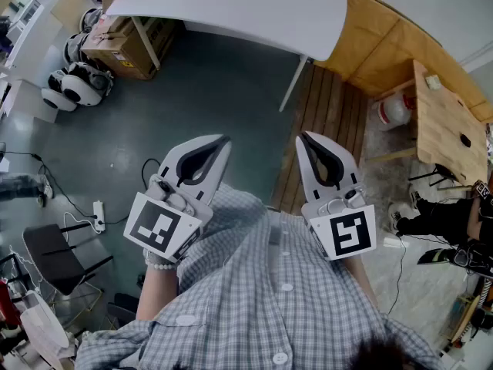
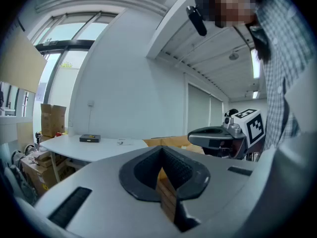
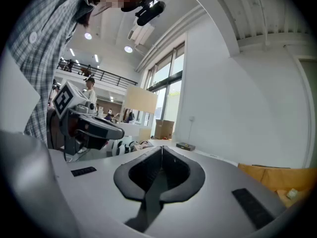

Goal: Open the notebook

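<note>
I hold both grippers level in front of a checked shirt, high above the floor. In the head view, the left gripper (image 1: 223, 139) has its jaws shut tip to tip with nothing between them. The right gripper (image 1: 303, 137) is shut and empty as well. A small dark flat object (image 2: 89, 138), possibly the notebook, lies on the far white table (image 2: 99, 150). It also shows as a dark flat object (image 3: 185, 146) in the right gripper view. Both grippers are far from it. In the left gripper view, the right gripper (image 2: 190, 134) shows at the right.
The white table (image 1: 231, 6) stands at the far side, with cardboard boxes (image 1: 127, 45) to its left. A wooden desk (image 1: 447, 122) is at the right, a black chair (image 1: 58, 257) at the lower left. A power strip (image 1: 98, 214) and cables lie on the grey floor.
</note>
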